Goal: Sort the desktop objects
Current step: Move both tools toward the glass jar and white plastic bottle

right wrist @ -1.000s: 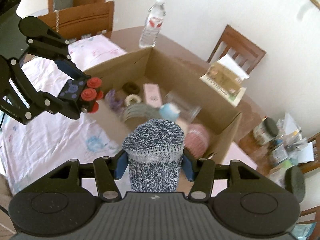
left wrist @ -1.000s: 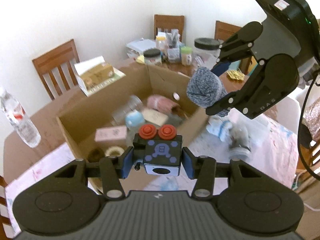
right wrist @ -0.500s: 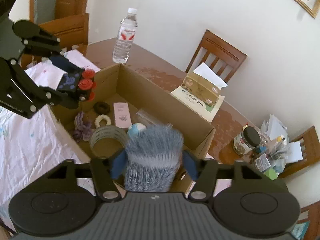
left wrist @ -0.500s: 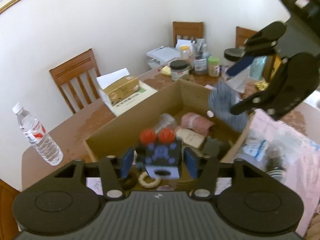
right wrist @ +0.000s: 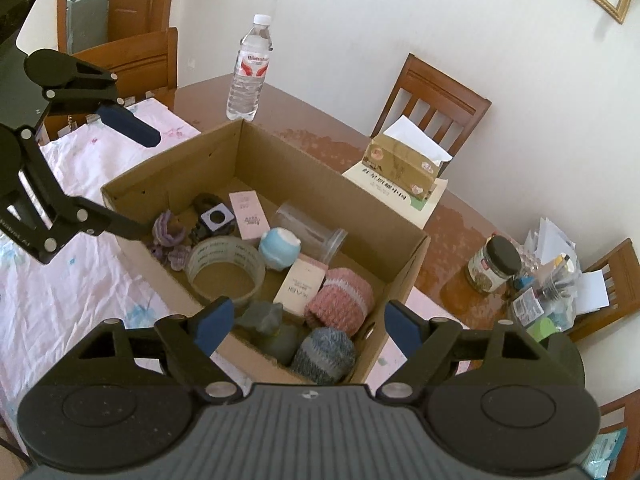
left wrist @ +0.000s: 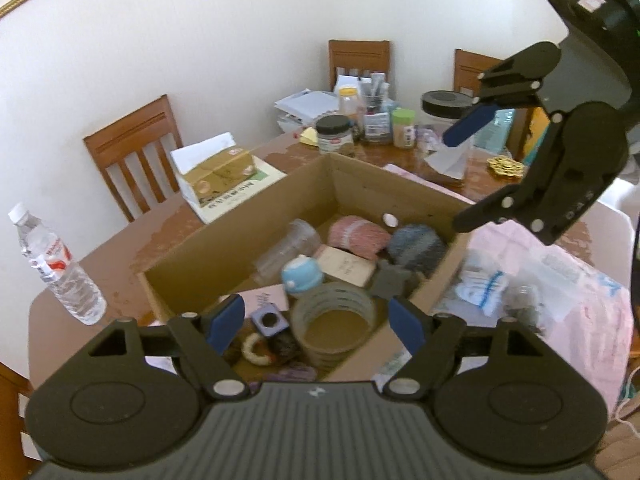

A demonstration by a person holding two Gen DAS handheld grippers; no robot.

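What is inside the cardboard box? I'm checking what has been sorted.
The cardboard box holds a tape roll, blue ball, pink knit cup, grey-blue knit cup, pink card and clear cup. Its floor under them is hidden.

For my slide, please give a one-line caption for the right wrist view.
Right tongs opening, empty, above the cardboard box; blue-grey knitted roll lies inside beside the pink one.

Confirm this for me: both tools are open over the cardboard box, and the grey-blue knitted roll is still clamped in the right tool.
Wrong on the roll. The right wrist view shows the grey-blue knitted roll lying loose in the cardboard box, beside the pink knitted roll. The right tool holds nothing; its jaws are opening, as are the left tool's.
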